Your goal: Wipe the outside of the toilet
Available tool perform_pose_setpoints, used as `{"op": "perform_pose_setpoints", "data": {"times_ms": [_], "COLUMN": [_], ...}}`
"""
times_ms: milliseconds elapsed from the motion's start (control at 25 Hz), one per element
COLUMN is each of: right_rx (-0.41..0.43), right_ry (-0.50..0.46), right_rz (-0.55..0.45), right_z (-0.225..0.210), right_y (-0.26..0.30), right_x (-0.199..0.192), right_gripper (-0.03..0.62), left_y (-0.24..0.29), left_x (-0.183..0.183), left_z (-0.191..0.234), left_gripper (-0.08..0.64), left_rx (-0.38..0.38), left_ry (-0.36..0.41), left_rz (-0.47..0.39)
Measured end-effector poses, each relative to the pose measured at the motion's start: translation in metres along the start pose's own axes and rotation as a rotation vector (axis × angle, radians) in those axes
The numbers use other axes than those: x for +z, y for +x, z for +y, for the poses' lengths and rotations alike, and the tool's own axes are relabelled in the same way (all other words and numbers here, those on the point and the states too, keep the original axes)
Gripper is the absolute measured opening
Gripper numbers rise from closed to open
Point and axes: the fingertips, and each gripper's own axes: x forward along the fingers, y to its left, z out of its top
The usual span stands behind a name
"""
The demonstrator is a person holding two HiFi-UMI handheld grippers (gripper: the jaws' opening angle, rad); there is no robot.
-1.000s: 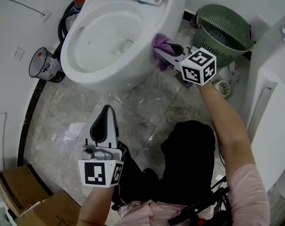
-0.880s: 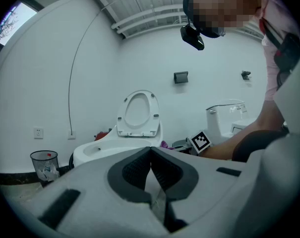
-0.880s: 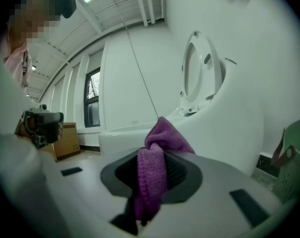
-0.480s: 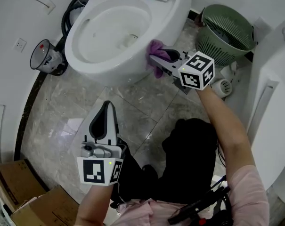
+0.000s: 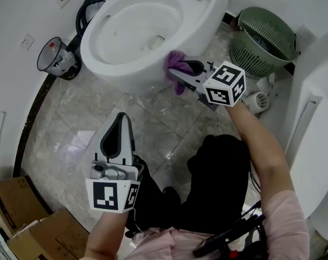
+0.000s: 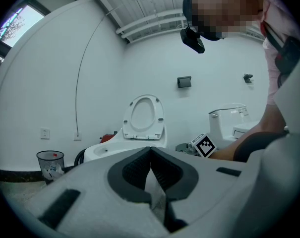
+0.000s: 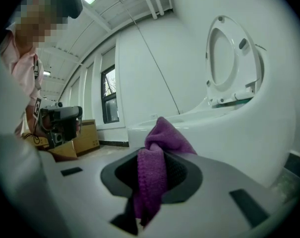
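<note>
The toilet (image 5: pixel 123 79) is white and the cloth (image 5: pixel 177 64) purple. The slatted basket (image 5: pixel 261 43) is green, the floor (image 5: pixel 166 124) grey veined marble, the cardboard boxes (image 5: pixel 28 226) brown.

The left claw (image 6: pixel 150 151) has its jaws pressed together, empty. Beyond at twelve o'clock stands the toilet (image 6: pixel 142 120), seat raised, with a bin (image 6: pixel 50 163) at nine.

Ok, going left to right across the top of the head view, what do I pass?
Wall socket → black mesh bin → toilet → purple cloth, clamped in the right gripper → green basket.
</note>
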Motion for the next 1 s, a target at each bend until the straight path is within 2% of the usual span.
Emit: {"op": "perform_pose_setpoints", "data": {"times_ms": [360, 520, 800, 880, 1000], "right_rx": [0.057, 0.112, 0.185, 0.23, 0.355], "right_ry": [-0.005, -0.014, -0.018, -0.028, -0.059], "right_rz": [0.026, 0.051, 0.062, 0.082, 0.114], "right_z": [0.022, 0.04, 0.069, 0.085, 0.123], "right_y": [0.015, 0.028, 0.052, 0.068, 0.094], "right_x": [-0.004, -0.008, -0.016, -0.023, -0.03], "right_gripper": [0.083, 0.084, 0.083, 0.084, 0.086], "left_y": [-0.008, -0.014, -0.033, -0.039, -0.052], "left_x": [-0.001, -0.002, -0.002, -0.003, -0.005], "left_z": [0.004, 0.004, 0.019, 0.025, 0.035], "left_gripper": [0.005, 0.005, 0.005, 0.005, 0.005], "left_rx": [0.01, 0.016, 0.067, 0.084, 0.117], "left_ry": [0.002, 0.001, 0.009, 0.014, 0.023], "left_rz": [-0.001, 0.003, 0.002, 0.008, 0.021]}}
